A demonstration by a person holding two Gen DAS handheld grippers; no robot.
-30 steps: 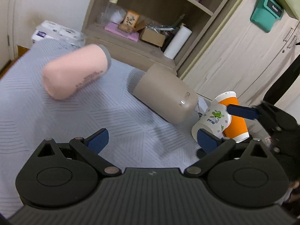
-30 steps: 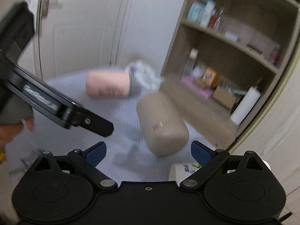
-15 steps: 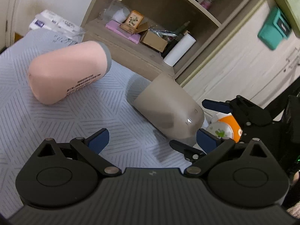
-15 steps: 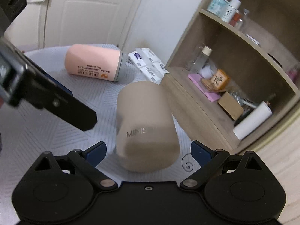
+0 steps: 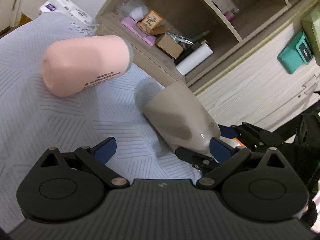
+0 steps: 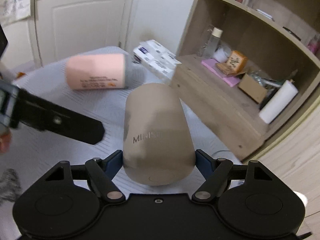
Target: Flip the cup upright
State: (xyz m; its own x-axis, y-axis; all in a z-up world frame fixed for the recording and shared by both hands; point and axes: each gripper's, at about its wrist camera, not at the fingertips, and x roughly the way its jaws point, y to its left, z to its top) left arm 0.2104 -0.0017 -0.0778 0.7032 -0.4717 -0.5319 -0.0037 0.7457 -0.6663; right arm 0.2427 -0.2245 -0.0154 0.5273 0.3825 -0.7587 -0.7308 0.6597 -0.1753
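A beige cup [image 6: 158,134] lies on its side on the grey patterned cloth [image 6: 112,104], base toward my right gripper [image 6: 159,163]. The right gripper's blue pads sit on both sides of the cup's base, closed against it. The same cup shows in the left wrist view [image 5: 180,118], with the right gripper's fingers [image 5: 226,132] around its near end. A pink cup [image 5: 86,68] also lies on its side farther back; it also shows in the right wrist view [image 6: 98,72]. My left gripper [image 5: 162,150] is open and empty, above the cloth in front of the beige cup.
An orange cup [image 5: 238,143] is mostly hidden behind the right gripper. A wooden shelf unit [image 6: 240,64] with boxes, bottles and a white roll [image 6: 278,102] stands behind the table. Tissue packs [image 6: 156,58] lie at the cloth's far edge. The left gripper's arm [image 6: 54,118] crosses the right wrist view.
My right gripper has moved in onto the beige cup's base and closed from wide open to gripping it. The left gripper has stayed open and shifted slightly.
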